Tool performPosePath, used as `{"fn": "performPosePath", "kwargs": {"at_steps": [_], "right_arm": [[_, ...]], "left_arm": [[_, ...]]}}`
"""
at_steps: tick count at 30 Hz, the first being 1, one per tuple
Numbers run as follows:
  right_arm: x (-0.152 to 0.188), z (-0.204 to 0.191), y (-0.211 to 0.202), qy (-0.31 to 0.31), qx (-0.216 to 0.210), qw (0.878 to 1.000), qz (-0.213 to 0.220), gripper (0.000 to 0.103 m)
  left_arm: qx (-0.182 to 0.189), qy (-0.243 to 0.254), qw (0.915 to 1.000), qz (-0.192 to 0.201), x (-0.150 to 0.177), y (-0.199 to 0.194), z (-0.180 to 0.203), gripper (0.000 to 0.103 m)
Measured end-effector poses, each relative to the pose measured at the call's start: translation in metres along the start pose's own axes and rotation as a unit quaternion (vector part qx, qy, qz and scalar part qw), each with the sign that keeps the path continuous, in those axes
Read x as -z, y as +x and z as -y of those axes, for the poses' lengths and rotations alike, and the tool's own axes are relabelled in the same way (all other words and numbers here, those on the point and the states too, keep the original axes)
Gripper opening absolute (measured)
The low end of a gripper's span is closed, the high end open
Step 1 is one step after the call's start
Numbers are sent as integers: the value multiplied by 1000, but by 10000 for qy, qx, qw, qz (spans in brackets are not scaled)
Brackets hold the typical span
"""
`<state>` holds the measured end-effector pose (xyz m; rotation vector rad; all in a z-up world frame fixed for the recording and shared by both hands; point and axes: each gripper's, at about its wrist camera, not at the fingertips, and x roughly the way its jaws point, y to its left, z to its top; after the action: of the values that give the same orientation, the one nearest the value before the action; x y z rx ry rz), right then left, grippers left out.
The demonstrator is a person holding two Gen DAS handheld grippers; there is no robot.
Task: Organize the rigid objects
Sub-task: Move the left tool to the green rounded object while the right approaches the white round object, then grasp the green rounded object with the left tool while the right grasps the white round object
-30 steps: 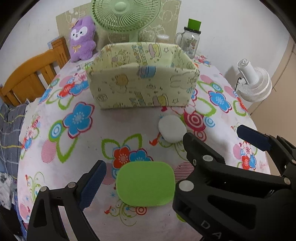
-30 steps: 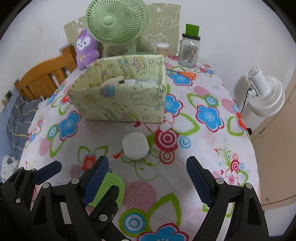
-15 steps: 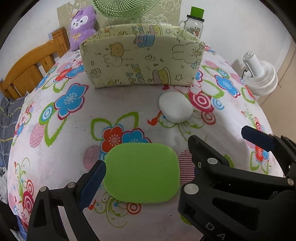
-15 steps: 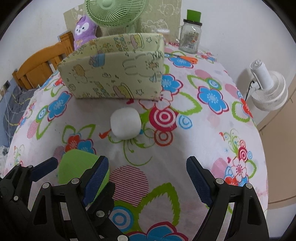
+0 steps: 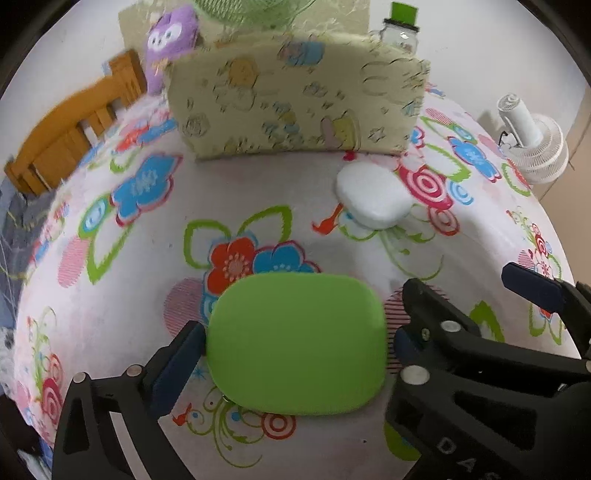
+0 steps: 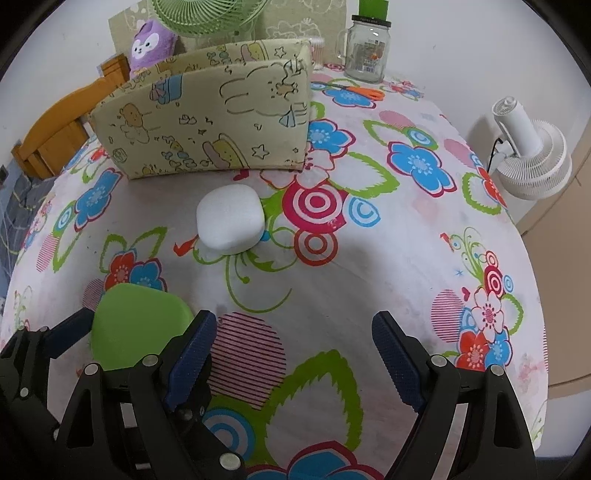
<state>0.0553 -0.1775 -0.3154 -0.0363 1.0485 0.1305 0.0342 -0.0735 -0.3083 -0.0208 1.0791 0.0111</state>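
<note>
A flat green rounded-rectangle box [image 5: 297, 343] lies on the flowered tablecloth, also seen in the right wrist view [image 6: 136, 328]. My left gripper [image 5: 295, 350] straddles it, blue pads touching or nearly touching both sides; a firm grip cannot be judged. A white rounded case [image 5: 373, 195] lies beyond it, also seen in the right wrist view [image 6: 231, 219]. My right gripper [image 6: 293, 354] is open and empty, low over the cloth to the right of the green box. A yellow cartoon-print fabric bin [image 6: 207, 122] stands behind the white case.
A glass jar with a green lid [image 6: 367, 48], a green fan [image 6: 207, 14] and a purple plush [image 6: 151, 44] stand at the table's back. Orange scissors [image 6: 364, 90] lie near the jar. A wooden chair [image 6: 55, 136] is left, a white fan [image 6: 532, 155] right.
Both grippers have moved down and forward. The left gripper's fingers have come in around the green box, which now sits between the pads. The right gripper stays open.
</note>
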Motion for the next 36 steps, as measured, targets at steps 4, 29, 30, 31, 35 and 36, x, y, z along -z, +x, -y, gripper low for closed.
{"fn": "performPosePath", "kwargs": {"at_steps": [4, 29, 30, 31, 35, 36], "right_arm": [[-1, -4, 2, -30, -8, 10000, -5, 88], [-40, -26, 22, -163, -142, 9998, 28, 88], [-43, -27, 24, -182, -145, 9997, 33, 88], [-45, -28, 25, -195, -149, 9997, 28, 88], [-54, -31, 32, -237, -162, 9996, 32, 88], [-57, -31, 33, -238, -165, 9996, 39, 88]], "left_arm": [[-23, 42, 10000, 67, 0, 0, -2, 103], [-79, 72, 9999, -60, -33, 9, -18, 95], [-82, 60, 9999, -61, -35, 10, -19, 95], [-88, 46, 9999, -68, -36, 11, -20, 95], [-94, 12, 9999, -73, -44, 17, -24, 95], [-95, 13, 9999, -69, -45, 18, -25, 95]]}}
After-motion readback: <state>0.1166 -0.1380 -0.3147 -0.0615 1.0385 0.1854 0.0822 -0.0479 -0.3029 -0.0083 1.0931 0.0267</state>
